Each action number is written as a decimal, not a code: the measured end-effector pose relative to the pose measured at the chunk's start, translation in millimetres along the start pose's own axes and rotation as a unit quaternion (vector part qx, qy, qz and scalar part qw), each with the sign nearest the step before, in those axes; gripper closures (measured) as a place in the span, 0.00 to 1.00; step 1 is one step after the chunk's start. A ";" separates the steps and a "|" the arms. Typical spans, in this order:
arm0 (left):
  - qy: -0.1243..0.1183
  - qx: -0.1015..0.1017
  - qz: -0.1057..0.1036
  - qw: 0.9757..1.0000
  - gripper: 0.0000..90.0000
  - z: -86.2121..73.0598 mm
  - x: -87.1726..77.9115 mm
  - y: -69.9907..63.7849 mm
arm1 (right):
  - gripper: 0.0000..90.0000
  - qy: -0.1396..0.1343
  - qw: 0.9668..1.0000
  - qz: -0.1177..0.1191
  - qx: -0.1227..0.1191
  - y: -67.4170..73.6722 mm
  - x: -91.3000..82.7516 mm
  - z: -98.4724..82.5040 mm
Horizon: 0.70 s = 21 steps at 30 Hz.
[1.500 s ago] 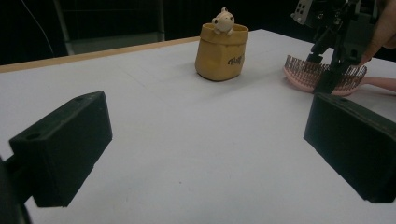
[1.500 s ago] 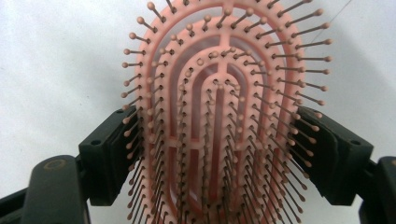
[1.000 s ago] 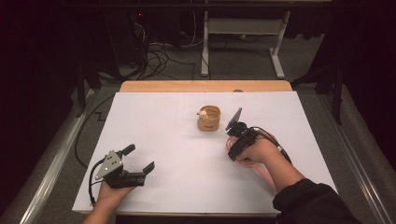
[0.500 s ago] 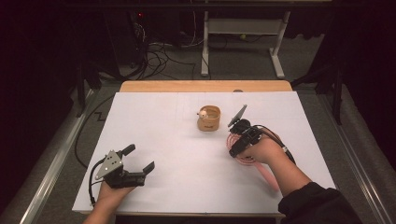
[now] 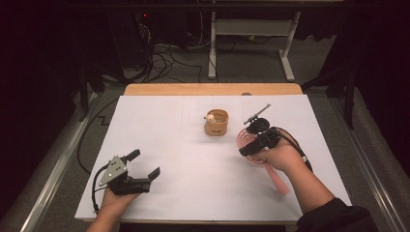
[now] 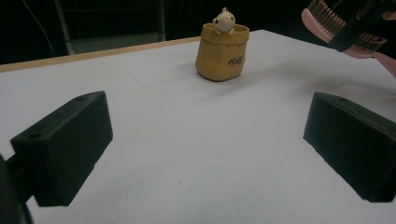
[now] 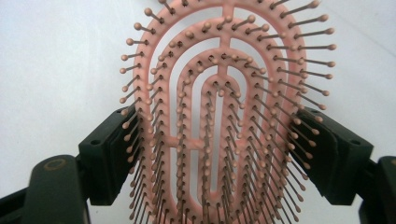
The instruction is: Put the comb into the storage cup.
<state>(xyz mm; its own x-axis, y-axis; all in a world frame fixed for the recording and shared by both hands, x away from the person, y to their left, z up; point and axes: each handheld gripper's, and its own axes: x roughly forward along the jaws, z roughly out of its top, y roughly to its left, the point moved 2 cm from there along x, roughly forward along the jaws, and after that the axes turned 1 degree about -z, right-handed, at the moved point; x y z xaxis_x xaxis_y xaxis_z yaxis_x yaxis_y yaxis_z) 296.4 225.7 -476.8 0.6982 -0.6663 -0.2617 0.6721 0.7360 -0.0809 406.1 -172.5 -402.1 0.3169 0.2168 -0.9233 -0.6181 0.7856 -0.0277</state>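
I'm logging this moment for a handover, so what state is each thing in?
Pink hairbrush: clamped across its head, bristles toward the gripper's camera, lifted off the table.
Right gripper: shut on the hairbrush.
Left gripper: open, nothing between its jaws.
Yellow holder: upright, figurine at its rim.

the high view looks forward and down from above the person's side onto the white table (image 5: 193, 159), taking in all of it. the left gripper view sits low, near the tabletop, facing across it toward the yellow cup (image 6: 222, 53), shared with the high view. the right gripper view is pressed close to the pink brush (image 7: 224, 116), also shared.
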 end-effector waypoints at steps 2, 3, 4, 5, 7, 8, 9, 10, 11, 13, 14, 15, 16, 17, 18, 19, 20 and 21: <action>0.001 0.001 0.000 1.000 0.02 -0.2 0.3 0.2 | 0.23 -0.014 1.000 -0.001 0.002 -0.2 -2.7 -1.6; 0.002 0.001 0.001 1.000 0.02 -0.3 0.4 0.2 | 0.23 -0.020 1.000 0.001 0.004 -0.2 -3.8 -2.5; 0.002 0.001 0.001 1.000 0.01 -0.4 0.5 0.3 | 0.23 -0.036 0.999 -0.001 0.006 -1.0 -6.1 -4.0; 0.001 0.001 0.001 1.000 0.01 -0.3 0.5 0.4 | 0.23 -0.042 0.999 0.002 0.009 -1.2 -7.2 -4.8; 0.001 0.000 0.001 1.000 0.01 -0.3 0.5 0.6 | 0.23 -0.051 0.999 0.004 0.010 -1.3 -9.6 -6.1; 0.001 0.000 0.001 1.000 0.01 -0.3 0.5 0.6 | 0.23 -0.051 0.999 0.004 0.010 -1.3 -9.6 -6.1; 0.002 0.000 0.001 1.000 0.01 -0.2 0.3 0.9 | 0.23 -0.065 0.998 0.003 0.010 -1.0 -12.0 -6.9; 0.001 -0.001 0.001 1.000 0.01 -0.1 0.1 1.2 | 0.23 -0.070 0.997 0.004 0.014 -0.6 -13.6 -7.2; 0.002 -0.001 0.002 1.000 0.01 -0.1 0.0 1.3 | 0.23 -0.077 0.997 0.006 0.013 -1.1 -14.7 -7.4; 0.001 0.000 0.003 1.000 0.01 0.0 -0.2 1.4 | 0.23 -0.093 0.996 0.008 0.013 -1.4 -17.4 -8.1; 0.000 -0.001 0.003 1.000 0.01 0.0 -0.3 1.4 | 0.23 -0.097 0.995 0.009 0.014 -1.5 -18.5 -8.4; 0.000 -0.001 0.003 1.000 0.01 0.1 -0.4 1.6 | 0.23 -0.105 0.994 0.007 0.015 -1.1 -20.2 -8.8; 0.000 -0.001 0.004 1.000 0.01 0.1 -0.5 1.7 | 0.23 -0.111 0.994 0.006 0.015 -0.6 -21.5 -9.1; -0.001 -0.001 0.004 1.000 0.01 0.1 -0.6 1.7 | 0.23 -0.117 0.993 0.003 0.013 -0.1 -22.7 -9.5; -0.001 -0.002 0.004 1.000 0.01 0.1 -0.7 1.7 | 0.23 -0.124 0.992 0.002 0.013 0.5 -23.7 -9.8; -0.001 -0.003 0.004 1.000 0.01 0.2 -0.7 1.8 | 0.23 -0.132 0.991 0.002 0.015 1.1 -24.9 -10.2; -0.001 -0.003 0.004 1.000 0.01 0.2 -0.7 1.8 | 0.23 -0.139 0.990 0.000 0.015 1.4 -25.8 -10.4; -0.001 -0.005 0.005 1.000 0.01 0.2 -0.7 2.1 | 0.23 -0.144 0.990 -0.002 0.013 1.6 -26.8 -10.8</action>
<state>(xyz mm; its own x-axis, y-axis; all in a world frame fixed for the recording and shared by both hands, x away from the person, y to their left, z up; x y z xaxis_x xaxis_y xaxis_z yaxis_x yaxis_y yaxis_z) 297.3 227.7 -476.6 0.7051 -0.6598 -0.2598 0.6633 0.7432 -0.0873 388.8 -183.3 -381.5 0.5131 0.3667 -0.7761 -0.5987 0.8008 -0.0174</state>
